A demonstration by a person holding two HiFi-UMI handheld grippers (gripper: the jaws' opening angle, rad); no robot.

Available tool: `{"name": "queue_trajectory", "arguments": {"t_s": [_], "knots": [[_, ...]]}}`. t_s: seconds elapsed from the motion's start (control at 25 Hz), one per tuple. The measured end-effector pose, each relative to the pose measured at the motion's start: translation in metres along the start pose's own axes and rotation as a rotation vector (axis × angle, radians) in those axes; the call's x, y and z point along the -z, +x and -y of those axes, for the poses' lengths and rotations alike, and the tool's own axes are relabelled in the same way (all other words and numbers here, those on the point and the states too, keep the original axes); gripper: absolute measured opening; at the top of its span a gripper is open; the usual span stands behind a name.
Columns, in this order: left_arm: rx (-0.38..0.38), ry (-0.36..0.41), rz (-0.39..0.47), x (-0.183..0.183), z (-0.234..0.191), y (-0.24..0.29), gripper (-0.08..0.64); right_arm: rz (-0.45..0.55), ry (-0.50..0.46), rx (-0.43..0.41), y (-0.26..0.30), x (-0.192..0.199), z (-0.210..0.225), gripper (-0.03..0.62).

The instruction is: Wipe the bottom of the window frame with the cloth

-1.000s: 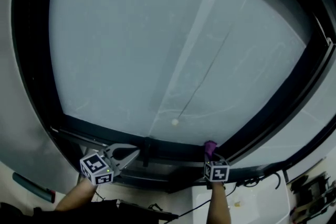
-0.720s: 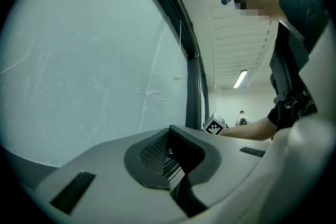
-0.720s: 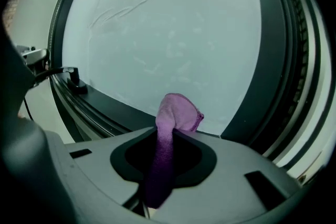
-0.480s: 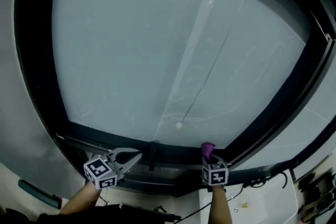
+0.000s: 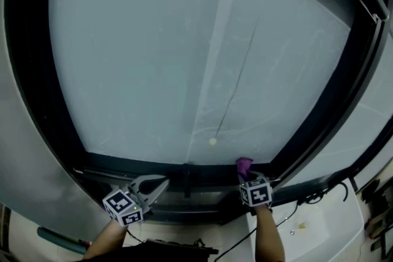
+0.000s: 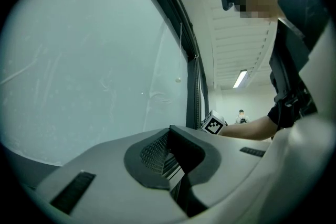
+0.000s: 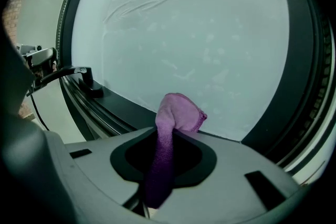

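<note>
- Head view: the right gripper [image 5: 246,173] stood at the bottom rail of the window frame [image 5: 123,164], near its right-hand corner. It was clamped on a purple cloth [image 5: 244,164], whose bunched end lay where the glass [image 5: 159,58] met the rail. The left gripper [image 5: 162,181] hung just beside the rail further left, jaws together on nothing. A dark latch block [image 5: 186,175] sat on the rail between the two grippers. A cord [image 5: 218,126] ending in a bead [image 5: 212,142] hung before the glass just above it.
- Left gripper view: the jaw tips met with nothing between them, and the tool pointed along the glass toward the right gripper. Judged risk: idle so near the rail, it could knock the frame or obstruct a leftward stroke.
- Right gripper view: the jaws were closed on a narrow strip of cloth, with only a small fold standing past the tips. Whether that fold pressed on the rail could not be confirmed. Judged risks:
  - Friction along the rail could draw the thin strip out of the grip.
  - With so little cloth protruding, the hard jaw tips could scrape the frame or glass.
  - A leftward sweep could snag on the latch block.
  - Lifting too high could catch the cord.
</note>
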State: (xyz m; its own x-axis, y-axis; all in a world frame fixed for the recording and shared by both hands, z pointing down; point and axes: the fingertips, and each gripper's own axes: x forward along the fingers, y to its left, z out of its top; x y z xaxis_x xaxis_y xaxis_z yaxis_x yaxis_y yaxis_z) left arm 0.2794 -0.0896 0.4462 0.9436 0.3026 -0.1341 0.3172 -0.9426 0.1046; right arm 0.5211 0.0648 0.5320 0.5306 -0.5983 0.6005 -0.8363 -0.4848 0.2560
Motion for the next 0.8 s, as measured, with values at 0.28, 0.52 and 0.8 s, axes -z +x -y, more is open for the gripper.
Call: {"name": "queue_trajectory", "arguments": {"t_s": [0.28,0.52,0.8], "knots": [[-0.003,0.035,-0.018,-0.003,-0.009,-0.006,0.003,-0.011,-0.010,-0.033,0.002,-0.008,-0.020,0.075],[-0.009,0.064,-0.014,-0.008,-0.017,-0.011,0.002,-0.012,-0.052,-0.049,0.004,-0.019,-0.047,0.075],[-0.023,0.123,-0.037,-0.015,-0.027,-0.009,0.002,-0.007,-0.046,-0.108,0.005,-0.031,-0.078,0.075]]}}
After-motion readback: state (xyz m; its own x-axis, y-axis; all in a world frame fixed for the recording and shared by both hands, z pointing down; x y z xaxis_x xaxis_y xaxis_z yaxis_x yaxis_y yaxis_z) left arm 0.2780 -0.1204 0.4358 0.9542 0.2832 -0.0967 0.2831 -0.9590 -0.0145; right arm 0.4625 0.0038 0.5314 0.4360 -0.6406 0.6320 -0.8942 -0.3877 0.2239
